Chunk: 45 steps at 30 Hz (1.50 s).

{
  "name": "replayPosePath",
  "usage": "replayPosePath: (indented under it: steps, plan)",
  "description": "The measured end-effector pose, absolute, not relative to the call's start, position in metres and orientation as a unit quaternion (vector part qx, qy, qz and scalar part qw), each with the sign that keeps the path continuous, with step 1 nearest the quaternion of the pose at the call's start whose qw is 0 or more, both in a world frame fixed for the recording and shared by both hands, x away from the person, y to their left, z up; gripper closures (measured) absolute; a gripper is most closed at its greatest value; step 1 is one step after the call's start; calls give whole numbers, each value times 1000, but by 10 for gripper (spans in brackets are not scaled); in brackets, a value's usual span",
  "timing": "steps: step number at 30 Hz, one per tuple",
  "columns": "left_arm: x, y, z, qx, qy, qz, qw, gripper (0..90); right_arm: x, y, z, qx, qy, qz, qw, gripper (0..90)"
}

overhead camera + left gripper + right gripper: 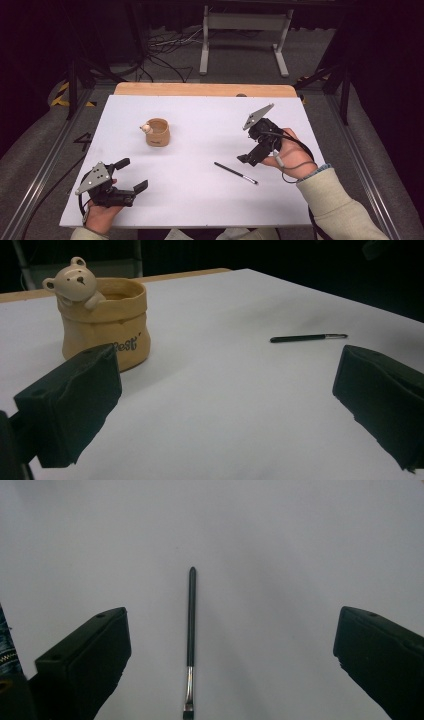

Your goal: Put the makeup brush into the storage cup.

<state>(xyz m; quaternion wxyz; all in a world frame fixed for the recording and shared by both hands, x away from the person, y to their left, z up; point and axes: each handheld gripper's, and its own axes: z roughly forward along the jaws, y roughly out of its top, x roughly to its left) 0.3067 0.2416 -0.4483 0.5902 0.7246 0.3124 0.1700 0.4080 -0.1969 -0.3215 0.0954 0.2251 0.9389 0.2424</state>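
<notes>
A thin black brush (pixel 235 173) with a silver ferrule lies flat on the white table (pixel 200 200), right of centre. My right gripper (pixel 246 159) hovers just above and beside its ferrule end, open; in the right gripper view the brush (pixel 190 630) runs straight up between the two wide-apart jaws. A tan ceramic pot (pixel 157 132) with a small bear on its rim stands left of centre. My left gripper (pixel 132 174) rests near the front left edge, open and empty, and its view takes in the pot (pixel 107 320) and the brush (pixel 307 338) farther off.
A wooden strip (pixel 205 90) borders the table's far edge. Beyond it stand a white metal stand (pixel 245 35) and loose cables on the floor. Metal rails (pixel 45 165) run along both sides of the table.
</notes>
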Motion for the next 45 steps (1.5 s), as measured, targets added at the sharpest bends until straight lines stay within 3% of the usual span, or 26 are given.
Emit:
replayPosePath:
  steps: [33, 45]
  plan:
    - [308, 238, -448, 725, 309, 166, 592, 0, 422, -176, -363, 230, 965, 123, 42, 166]
    - [308, 239, -448, 726, 311, 165, 591, 0, 423, -168, -387, 229, 968, 100, 21, 281]
